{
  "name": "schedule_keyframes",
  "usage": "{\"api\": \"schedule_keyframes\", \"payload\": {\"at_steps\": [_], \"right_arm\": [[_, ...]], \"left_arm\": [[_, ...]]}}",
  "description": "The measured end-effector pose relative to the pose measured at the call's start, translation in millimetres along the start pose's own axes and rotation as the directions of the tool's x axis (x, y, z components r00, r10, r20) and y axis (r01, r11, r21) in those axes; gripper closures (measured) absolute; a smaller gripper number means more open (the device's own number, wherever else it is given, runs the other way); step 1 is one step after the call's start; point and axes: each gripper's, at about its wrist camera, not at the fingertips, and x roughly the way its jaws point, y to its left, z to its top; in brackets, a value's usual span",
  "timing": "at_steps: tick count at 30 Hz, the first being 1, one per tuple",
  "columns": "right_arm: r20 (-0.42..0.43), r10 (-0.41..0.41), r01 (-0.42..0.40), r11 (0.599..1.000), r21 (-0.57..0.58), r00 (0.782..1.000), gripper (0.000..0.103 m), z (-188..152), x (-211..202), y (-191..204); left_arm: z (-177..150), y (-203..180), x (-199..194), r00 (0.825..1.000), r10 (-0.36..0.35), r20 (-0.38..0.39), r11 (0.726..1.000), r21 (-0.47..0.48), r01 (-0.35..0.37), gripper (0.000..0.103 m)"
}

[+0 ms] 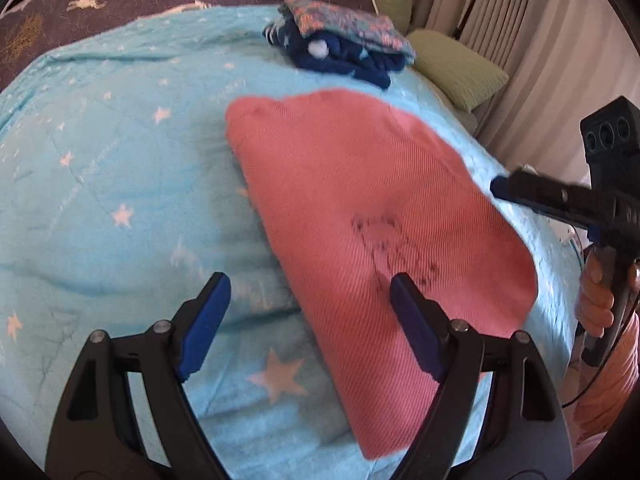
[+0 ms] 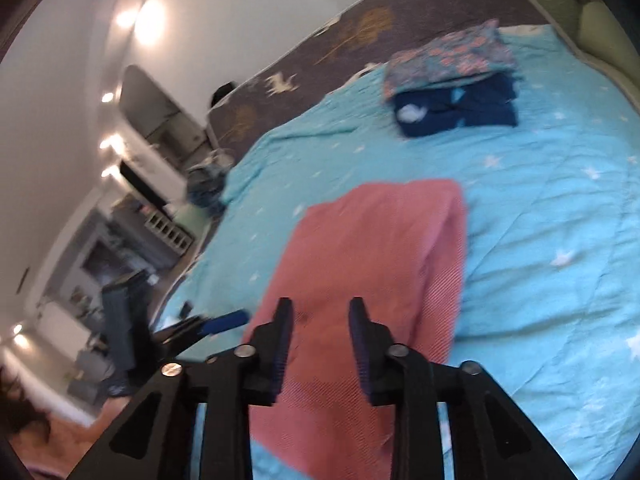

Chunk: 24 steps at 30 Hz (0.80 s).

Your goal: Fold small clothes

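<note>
A folded pink ribbed garment (image 1: 372, 216) lies on the light blue star blanket (image 1: 112, 168); it also shows in the right wrist view (image 2: 368, 264). My left gripper (image 1: 308, 292) is open and empty, hovering over the garment's near left edge. My right gripper (image 2: 320, 316) is open and empty, just above the garment's near end. In the left wrist view the right gripper (image 1: 500, 188) sits off the garment's right edge. In the right wrist view the left gripper (image 2: 228, 320) is to the left of the garment.
A stack of folded clothes, a dark blue piece (image 1: 344, 60) under a floral one (image 1: 352, 24), sits at the far side of the blanket (image 2: 540, 200); the stack also shows in the right wrist view (image 2: 452, 80). Green pillows (image 1: 452, 68) and curtains are on the right. Furniture stands beyond the bed's left edge.
</note>
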Motion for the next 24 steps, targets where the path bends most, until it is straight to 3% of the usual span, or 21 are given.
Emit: {"api": "schedule_keyframes", "payload": {"at_steps": [2, 4, 5, 7, 11, 12, 15, 17, 20, 24], "right_arm": [[-0.059, -0.063, 0.064, 0.998, 0.015, 0.996, 0.07, -12, 10, -3], [-0.088, -0.132, 0.136, 0.99, 0.039, 0.987, 0.077, -25, 18, -14], [-0.076, -0.14, 0.144, 0.988, 0.052, 0.987, 0.085, -29, 17, -17], [-0.055, -0.131, 0.137, 0.985, 0.106, 0.99, 0.085, -30, 10, -21], [-0.014, -0.07, 0.071, 0.991, 0.115, 0.997, 0.077, -29, -5, -5], [-0.009, -0.064, 0.064, 0.993, 0.099, 0.998, 0.071, -29, -4, 4], [-0.014, -0.142, 0.142, 0.988, 0.055, 0.99, 0.055, -33, -1, 16], [-0.035, -0.182, 0.184, 0.98, 0.076, 0.983, 0.055, -39, 3, 11], [-0.032, -0.149, 0.152, 0.977, 0.151, 0.988, 0.055, -46, 3, -1], [-0.024, -0.178, 0.18, 0.974, 0.137, 0.984, 0.055, -43, 1, 5]], "left_arm": [[-6, 2, -2, 1.0, -0.023, -0.004, 1.0, -0.016, 0.023, 0.021], [-12, 2, -3, 0.999, -0.045, -0.02, 0.999, -0.012, 0.044, 0.021], [-16, 0, -2, 0.999, -0.041, -0.031, 0.999, -0.003, 0.041, 0.021], [-21, -4, -5, 0.999, -0.032, -0.035, 0.999, 0.017, 0.033, 0.021], [-24, -16, -11, 0.998, -0.052, -0.03, 0.996, 0.065, 0.054, 0.021], [-26, -20, -11, 0.999, -0.041, -0.029, 0.996, 0.082, 0.043, 0.021], [-31, -24, -5, 0.999, -0.021, -0.042, 0.994, 0.102, 0.025, 0.021], [-33, -24, -5, 0.999, -0.02, -0.038, 0.995, 0.094, 0.024, 0.021], [-34, -23, -7, 0.999, -0.021, -0.038, 0.995, 0.094, 0.025, 0.021], [-34, -22, -13, 0.999, -0.021, -0.034, 0.995, 0.092, 0.024, 0.021]]}}
